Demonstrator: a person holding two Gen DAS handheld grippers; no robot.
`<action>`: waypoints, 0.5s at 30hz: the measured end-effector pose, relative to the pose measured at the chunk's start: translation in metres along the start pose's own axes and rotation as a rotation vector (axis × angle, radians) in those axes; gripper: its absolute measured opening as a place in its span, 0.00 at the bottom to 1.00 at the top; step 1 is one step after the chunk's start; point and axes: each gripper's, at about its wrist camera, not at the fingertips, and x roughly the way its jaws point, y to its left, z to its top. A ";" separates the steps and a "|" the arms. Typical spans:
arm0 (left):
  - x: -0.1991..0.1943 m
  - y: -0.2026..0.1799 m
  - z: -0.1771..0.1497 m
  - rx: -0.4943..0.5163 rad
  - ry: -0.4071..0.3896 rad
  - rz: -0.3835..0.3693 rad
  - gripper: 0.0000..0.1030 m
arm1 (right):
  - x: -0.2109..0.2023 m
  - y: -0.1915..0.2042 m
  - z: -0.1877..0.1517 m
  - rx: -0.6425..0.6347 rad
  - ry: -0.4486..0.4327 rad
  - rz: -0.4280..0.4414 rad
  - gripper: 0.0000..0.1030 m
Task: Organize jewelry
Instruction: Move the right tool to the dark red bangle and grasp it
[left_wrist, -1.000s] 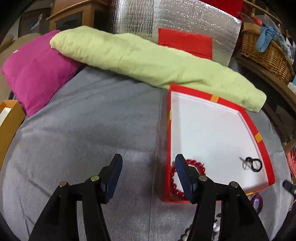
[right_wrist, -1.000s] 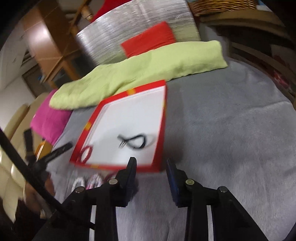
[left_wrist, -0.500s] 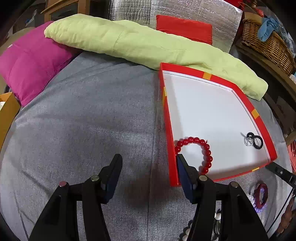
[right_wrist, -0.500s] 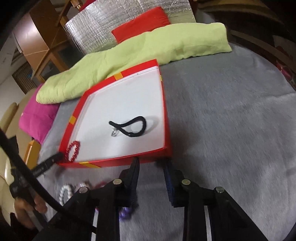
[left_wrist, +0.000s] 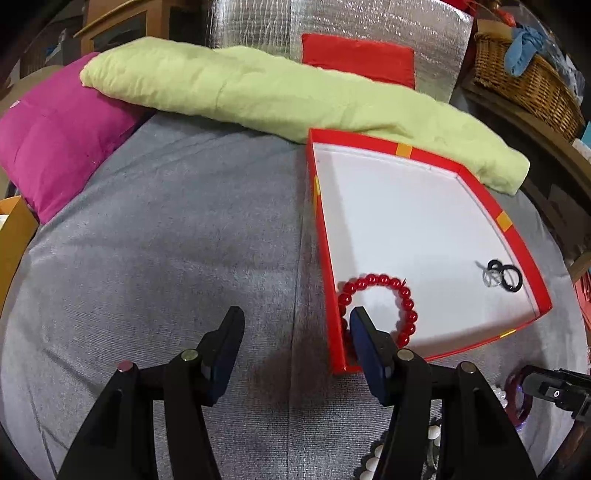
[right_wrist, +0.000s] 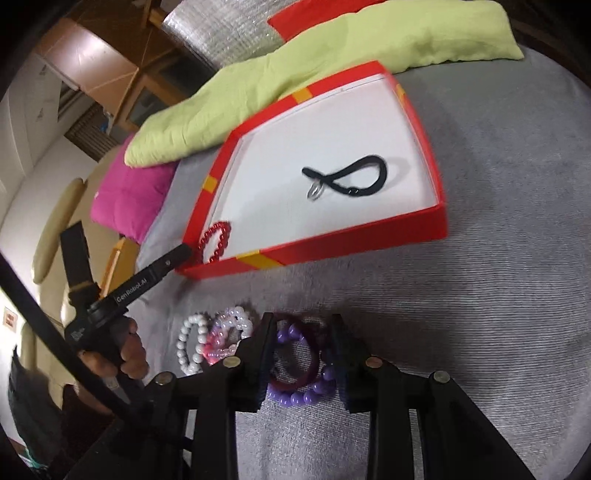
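A red box with a white floor lies on the grey bedspread. Inside it are a red bead bracelet near its front left corner and a black cord with a clear ring. My left gripper is open and empty, just left of that corner. My right gripper is open, its fingers either side of a dark red bangle and a purple bead bracelet. White and pink bracelets lie to their left.
A long green pillow lies behind the box, a magenta pillow at the far left. A silver foil panel and a wicker basket stand at the back. A wooden edge is at the left.
My right gripper has pulled back from the box front and come over the loose bracelets, its jaws a little wider. My left gripper stays open near the box corner; its view shifted slightly.
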 end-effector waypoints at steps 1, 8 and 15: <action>0.001 0.000 0.000 -0.003 -0.003 0.001 0.58 | 0.001 0.003 -0.001 -0.016 -0.002 -0.016 0.29; 0.010 -0.011 0.005 0.048 -0.024 -0.010 0.39 | -0.010 0.003 -0.006 -0.059 -0.050 -0.093 0.07; 0.020 -0.024 0.011 0.124 -0.035 0.007 0.30 | -0.043 -0.028 0.001 0.054 -0.160 -0.090 0.07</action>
